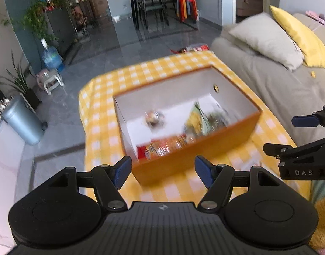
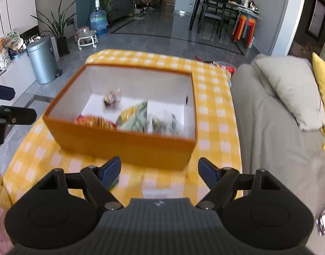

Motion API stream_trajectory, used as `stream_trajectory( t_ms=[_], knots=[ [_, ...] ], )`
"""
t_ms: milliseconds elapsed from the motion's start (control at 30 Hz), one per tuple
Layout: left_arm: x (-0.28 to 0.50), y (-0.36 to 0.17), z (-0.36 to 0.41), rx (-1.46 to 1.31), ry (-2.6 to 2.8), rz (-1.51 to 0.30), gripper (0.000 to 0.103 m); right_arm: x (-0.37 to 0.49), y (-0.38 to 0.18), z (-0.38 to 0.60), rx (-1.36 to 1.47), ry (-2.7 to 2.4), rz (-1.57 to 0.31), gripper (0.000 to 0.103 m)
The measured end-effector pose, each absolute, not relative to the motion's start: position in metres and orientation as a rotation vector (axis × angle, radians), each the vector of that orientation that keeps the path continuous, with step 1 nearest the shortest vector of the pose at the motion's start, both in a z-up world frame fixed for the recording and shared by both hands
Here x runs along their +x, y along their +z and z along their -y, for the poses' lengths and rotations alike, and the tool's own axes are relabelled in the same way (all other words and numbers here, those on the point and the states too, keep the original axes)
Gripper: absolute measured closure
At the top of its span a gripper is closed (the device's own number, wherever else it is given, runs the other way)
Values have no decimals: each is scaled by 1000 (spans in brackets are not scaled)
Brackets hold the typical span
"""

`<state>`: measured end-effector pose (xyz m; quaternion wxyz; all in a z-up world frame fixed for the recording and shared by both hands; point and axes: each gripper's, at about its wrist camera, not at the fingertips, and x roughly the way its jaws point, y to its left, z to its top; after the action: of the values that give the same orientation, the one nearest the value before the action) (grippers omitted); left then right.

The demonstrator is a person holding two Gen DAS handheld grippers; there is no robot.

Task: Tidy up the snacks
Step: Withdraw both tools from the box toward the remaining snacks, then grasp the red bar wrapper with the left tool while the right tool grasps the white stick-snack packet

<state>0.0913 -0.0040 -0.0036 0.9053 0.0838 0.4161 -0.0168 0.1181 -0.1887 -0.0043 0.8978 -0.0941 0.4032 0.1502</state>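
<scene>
Snacks already lie inside the orange box (image 2: pixel 124 146), which sits on the yellow checked surface (image 2: pixel 213 114) just ahead of and below both grippers. The right gripper (image 2: pixel 159 171) hangs with its jaws apart and nothing between them; the left gripper (image 1: pixel 162 171) is likewise spread wide and empty. Inside the box, blurred, are a small round wrapped item (image 2: pixel 111 101) toward the far wall, a red and orange packet (image 2: pixel 94 122) at the near left, a green and yellow packet (image 2: pixel 134 115) in the middle and a pale crinkled packet (image 2: pixel 164 122) to the right. The box's long axis runs across the right gripper's view, its near wall almost square to the fingers. On the cloth directly under the right gripper lie a white label or packet (image 2: pixel 159 194) and a scrap of green by the left finger, too hidden to identify. These loose pieces look nearer the right gripper than the left, so I judge the right hand better placed to reach down and back for them.
</scene>
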Motion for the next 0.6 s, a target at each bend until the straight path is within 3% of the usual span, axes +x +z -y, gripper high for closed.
stream_trajectory(
  t_ms=[600],
  knots=[
    [72,-81,27,-43,-51,-1157,23,104,-82,223,-170,287,-996,27]
  ],
)
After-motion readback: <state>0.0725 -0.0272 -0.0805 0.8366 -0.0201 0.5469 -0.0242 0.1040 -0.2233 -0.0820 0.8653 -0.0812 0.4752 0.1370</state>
